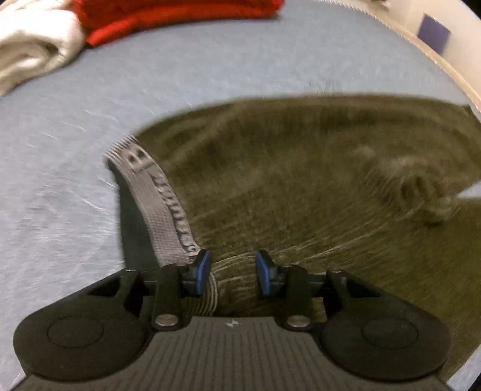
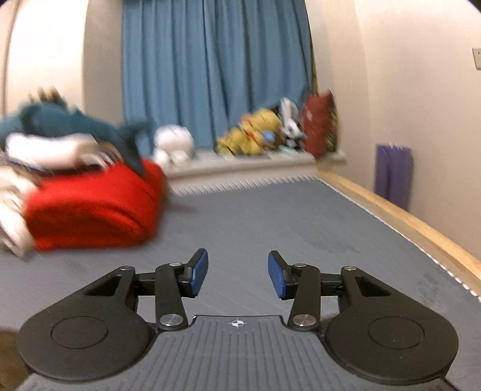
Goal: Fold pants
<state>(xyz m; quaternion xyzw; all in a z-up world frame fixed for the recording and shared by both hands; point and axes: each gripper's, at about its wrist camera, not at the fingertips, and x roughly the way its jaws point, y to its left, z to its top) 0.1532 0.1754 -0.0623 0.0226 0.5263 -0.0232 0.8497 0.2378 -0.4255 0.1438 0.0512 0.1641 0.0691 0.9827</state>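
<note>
Olive-green pants lie spread on the blue-grey bed sheet, blurred by motion. Their grey elastic waistband with dark lettering runs from the upper left down to the left pad. My left gripper points down at the pants just beside the waistband. Its blue pads stand apart, with olive cloth showing in the gap between them and no pinch visible. My right gripper is open and empty, held above the bare sheet and looking along the bed; the pants do not show in that view.
A folded red blanket lies at the far left under white cloth and a blue plush shark. A white towel sits beside the red blanket. Plush toys line the windowsill below a blue curtain. A wooden bed edge runs along the right.
</note>
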